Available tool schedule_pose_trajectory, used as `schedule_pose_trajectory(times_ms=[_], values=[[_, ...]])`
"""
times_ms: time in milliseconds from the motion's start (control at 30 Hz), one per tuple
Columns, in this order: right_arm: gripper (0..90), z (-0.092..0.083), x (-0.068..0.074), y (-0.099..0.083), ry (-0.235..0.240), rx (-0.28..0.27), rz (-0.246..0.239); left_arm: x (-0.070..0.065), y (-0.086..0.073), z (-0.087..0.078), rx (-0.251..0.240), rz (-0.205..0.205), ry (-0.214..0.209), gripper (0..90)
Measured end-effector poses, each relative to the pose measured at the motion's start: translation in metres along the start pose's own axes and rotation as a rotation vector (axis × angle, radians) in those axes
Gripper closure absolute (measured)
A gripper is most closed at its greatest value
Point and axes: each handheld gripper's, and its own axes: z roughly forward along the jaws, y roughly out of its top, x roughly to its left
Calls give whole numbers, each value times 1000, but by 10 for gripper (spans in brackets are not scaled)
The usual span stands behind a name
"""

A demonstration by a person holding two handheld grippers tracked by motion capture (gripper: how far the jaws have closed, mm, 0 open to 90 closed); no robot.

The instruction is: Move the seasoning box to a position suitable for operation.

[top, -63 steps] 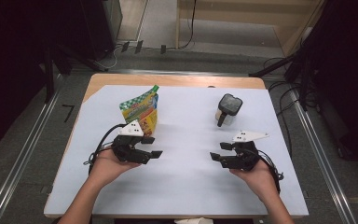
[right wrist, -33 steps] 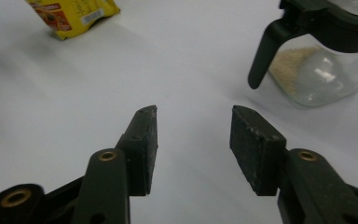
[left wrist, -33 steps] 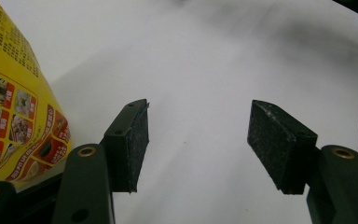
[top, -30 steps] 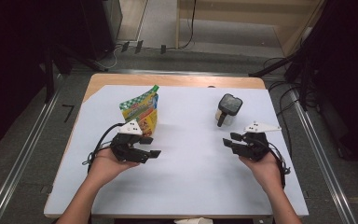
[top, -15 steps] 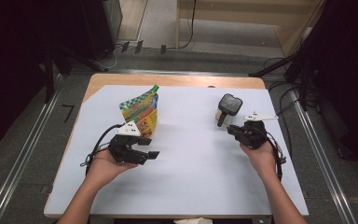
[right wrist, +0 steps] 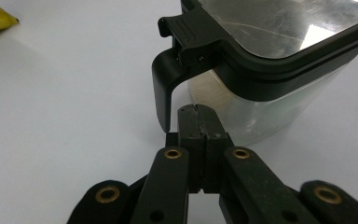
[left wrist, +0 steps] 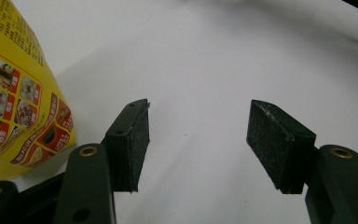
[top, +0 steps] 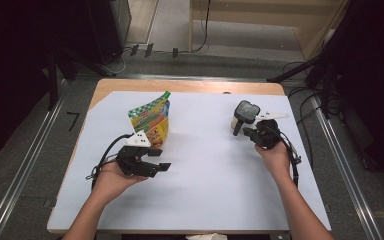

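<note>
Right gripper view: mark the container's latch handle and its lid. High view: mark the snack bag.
latch handle (right wrist: 165, 86), right gripper view, curved black arm.
lid (right wrist: 284, 21), right gripper view, clear top panel.
snack bag (top: 151, 122), high view, printed front.

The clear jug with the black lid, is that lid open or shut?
Shut. In the right gripper view the black lid sits flat on the clear jug with its rim seated all round, no gap showing.

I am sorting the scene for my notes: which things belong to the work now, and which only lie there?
In the work:
- clear plastic jug with black lid and handle
- right tool, shut beside the handle

Lying about:
- yellow printed snack pouch
- left tool, open
</note>
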Motion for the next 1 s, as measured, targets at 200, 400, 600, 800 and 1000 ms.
schedule_pose_trajectory(times_ms=[200, 400, 600, 800, 1000], values=[[900, 5, 4, 0, 9, -16, 13, 0, -3, -4, -4, -4, 9, 399], [900, 10, 6, 2, 9, -20, 17, 1, -7, -6, -7, -13, 23, 399], [900, 16, 12, 6, 19, -19, 17, 1, -9, -8, 2, -17, 30, 399], [900, 20, 17, 8, 30, -31, 20, 2, -10, -8, -2, -20, 31, 399], [891, 13, 12, 7, 50, -34, 15, 3, -10, -9, -2, -22, 29, 399]])
